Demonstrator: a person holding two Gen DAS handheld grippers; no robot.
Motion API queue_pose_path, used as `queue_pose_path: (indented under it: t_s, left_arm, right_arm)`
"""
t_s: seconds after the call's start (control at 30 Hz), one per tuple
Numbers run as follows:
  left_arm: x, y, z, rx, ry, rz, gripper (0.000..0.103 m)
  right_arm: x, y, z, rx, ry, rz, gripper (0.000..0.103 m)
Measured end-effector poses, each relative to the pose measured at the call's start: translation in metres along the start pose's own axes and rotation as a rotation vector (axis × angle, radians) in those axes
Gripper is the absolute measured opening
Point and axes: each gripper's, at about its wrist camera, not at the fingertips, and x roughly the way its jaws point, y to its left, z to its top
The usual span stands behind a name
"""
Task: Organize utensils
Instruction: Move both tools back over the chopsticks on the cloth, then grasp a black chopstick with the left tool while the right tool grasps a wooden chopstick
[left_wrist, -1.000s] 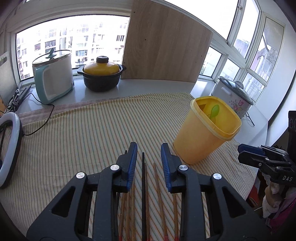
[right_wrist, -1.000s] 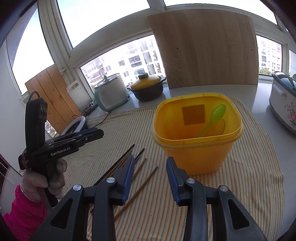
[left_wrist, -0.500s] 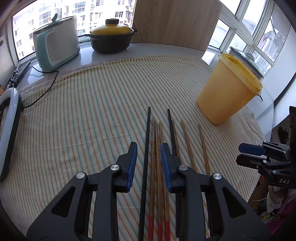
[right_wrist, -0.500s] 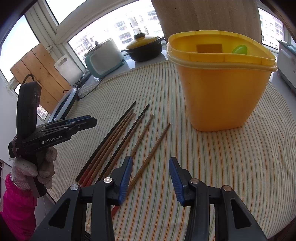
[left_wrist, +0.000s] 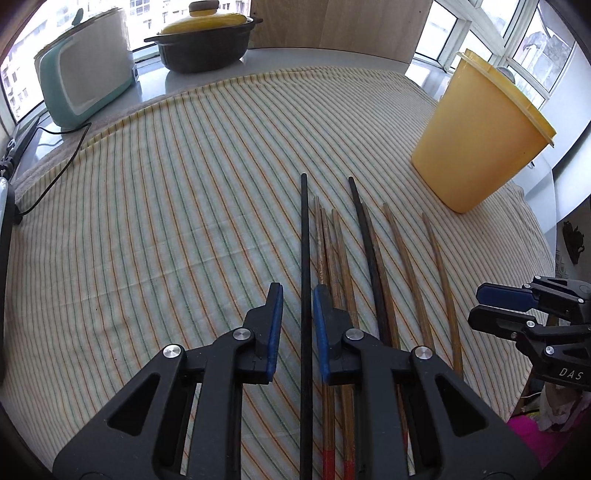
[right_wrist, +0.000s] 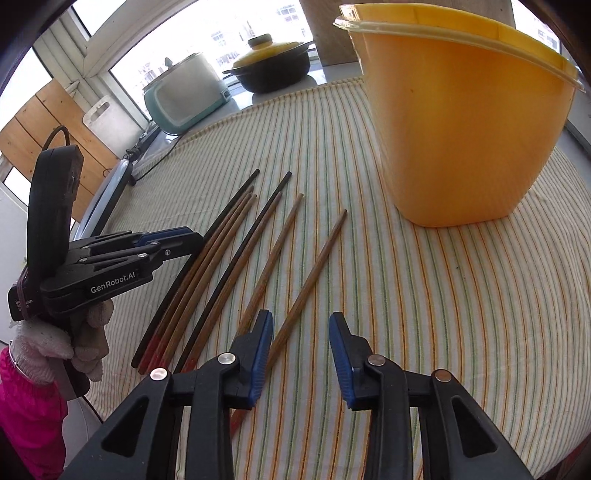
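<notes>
Several chopsticks lie side by side on the striped cloth (left_wrist: 166, 206): a black chopstick (left_wrist: 304, 236) leftmost, brown ones with red ends (left_wrist: 334, 258), and a second black one (left_wrist: 365, 229). My left gripper (left_wrist: 298, 295) is open, its jaws on either side of the leftmost black chopstick, low over the cloth. It also shows in the right wrist view (right_wrist: 173, 240). My right gripper (right_wrist: 301, 321) is open over the rightmost brown chopstick (right_wrist: 317, 258). The yellow tub (right_wrist: 461, 129) stands to the right, also in the left wrist view (left_wrist: 476, 133).
A teal and white cooker (left_wrist: 85, 70) and a dark pot with a yellow lid (left_wrist: 203, 40) stand on the sill at the back. A black cable (left_wrist: 55, 158) runs over the cloth's left edge. A wooden board (left_wrist: 332, 22) leans behind.
Both grippers have dropped lower toward the cloth and tilted down. The left one now straddles the leftmost black chopstick. The right one has come down over the rightmost brown chopstick.
</notes>
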Motion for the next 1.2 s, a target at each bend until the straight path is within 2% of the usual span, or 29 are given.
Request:
queue_pose_path:
  t_s: [0.2,0.47,0.77,0.9,1.2]
  left_arm:
    - [0.008,-0.001,0.004,0.015,0.009,0.005,0.013]
    - [0.016,-0.01,0.013,0.075,0.024,0.049,0.01]
    - [0.018,-0.003,0.015,0.064,0.008,0.032,0.005]
    - [0.016,-0.002,0.013,0.056,-0.001,0.03,0.005]
    - [0.012,0.004,0.008,0.062,0.013,0.04,0.004]
  right_arm:
    - [0.005,0.003,0.002,-0.002,0.004,-0.018,0.028]
    - [0.014,0.008,0.009,-0.018,0.021,-0.066,0.026]
    - [0.03,0.017,0.024,-0.079,0.044,-0.147,0.024]
    - [0.035,0.023,0.03,-0.124,0.062,-0.158,0.011]
    - [0.039,0.032,0.037,-0.19,0.104,-0.115,0.004]
